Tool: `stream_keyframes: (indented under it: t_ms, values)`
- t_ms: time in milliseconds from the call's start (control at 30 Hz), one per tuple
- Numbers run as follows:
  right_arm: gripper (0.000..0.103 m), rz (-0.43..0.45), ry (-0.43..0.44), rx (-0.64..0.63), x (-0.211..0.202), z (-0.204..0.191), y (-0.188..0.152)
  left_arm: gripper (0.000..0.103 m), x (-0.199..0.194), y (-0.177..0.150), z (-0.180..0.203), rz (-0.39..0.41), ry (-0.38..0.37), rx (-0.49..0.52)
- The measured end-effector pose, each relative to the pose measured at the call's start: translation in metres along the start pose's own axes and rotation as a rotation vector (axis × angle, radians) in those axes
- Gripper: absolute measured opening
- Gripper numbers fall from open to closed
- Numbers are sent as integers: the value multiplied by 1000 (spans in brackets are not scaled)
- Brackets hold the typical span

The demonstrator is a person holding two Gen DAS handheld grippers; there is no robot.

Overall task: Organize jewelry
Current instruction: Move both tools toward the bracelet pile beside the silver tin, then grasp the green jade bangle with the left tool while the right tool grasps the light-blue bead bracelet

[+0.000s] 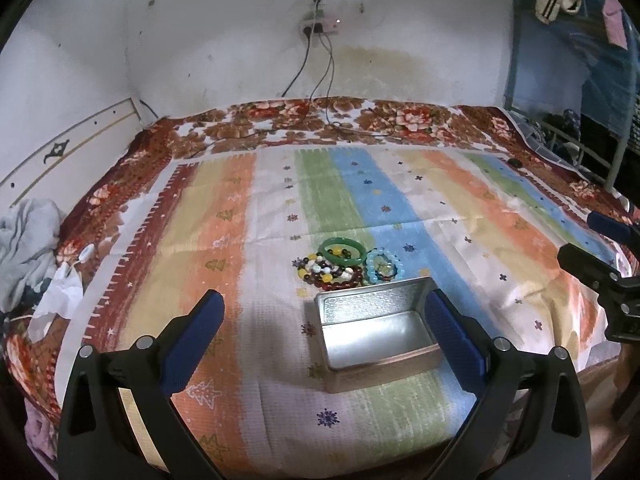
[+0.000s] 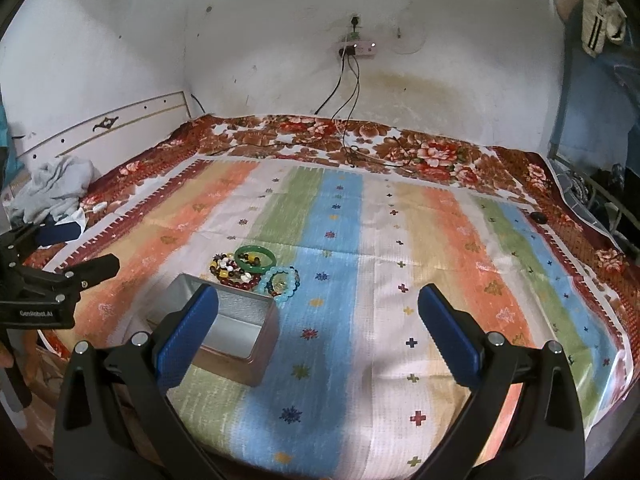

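Centrally on the striped bedspread (image 1: pixel 460 208), bracelets (image 1: pixel 344 266) are heaped against the far wall of an open metal tin (image 1: pixel 376 332). Both the left gripper (image 1: pixel 324 344) and right gripper (image 2: pixel 318 334) are held wide, empty, short of the heap, nearer the bed's front edge.

Shiny metal tin (image 1: pixel 376 332) (textured inner wall), glossy bead bracelets (image 1: pixel 336 270), seemingly matt woven cloth (image 1: pixel 240 240).

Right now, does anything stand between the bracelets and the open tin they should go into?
Nothing visible does. The bracelets lie in a pile just beyond the far rim of the tin, which is open and looks empty. Both grippers are open, holding nothing.
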State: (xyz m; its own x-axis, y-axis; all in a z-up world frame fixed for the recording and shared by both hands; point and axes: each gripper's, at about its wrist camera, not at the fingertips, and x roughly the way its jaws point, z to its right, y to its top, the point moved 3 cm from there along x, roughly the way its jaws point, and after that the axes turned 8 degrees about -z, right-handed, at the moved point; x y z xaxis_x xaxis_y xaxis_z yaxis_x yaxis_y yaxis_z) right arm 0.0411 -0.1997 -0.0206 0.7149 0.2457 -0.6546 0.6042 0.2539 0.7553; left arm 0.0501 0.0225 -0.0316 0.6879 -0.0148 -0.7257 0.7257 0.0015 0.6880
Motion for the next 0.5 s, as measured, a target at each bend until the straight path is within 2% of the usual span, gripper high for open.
stream_keyframes:
  t_ms: [100,233,367,500]
  values:
    - [98,-32,38,25,9,5,3,98,6,7,-5,-9,9,-4]
    - [98,-74,43,52,25,10,9,98,20,19,-10,-26,45,15]
    - [98,-99,62,41,39,8,15,98,38,29,-16,-69,23,7]
    - [98,-124,80,15,55,-1,23,97,61,43,-16,-96,69,25]
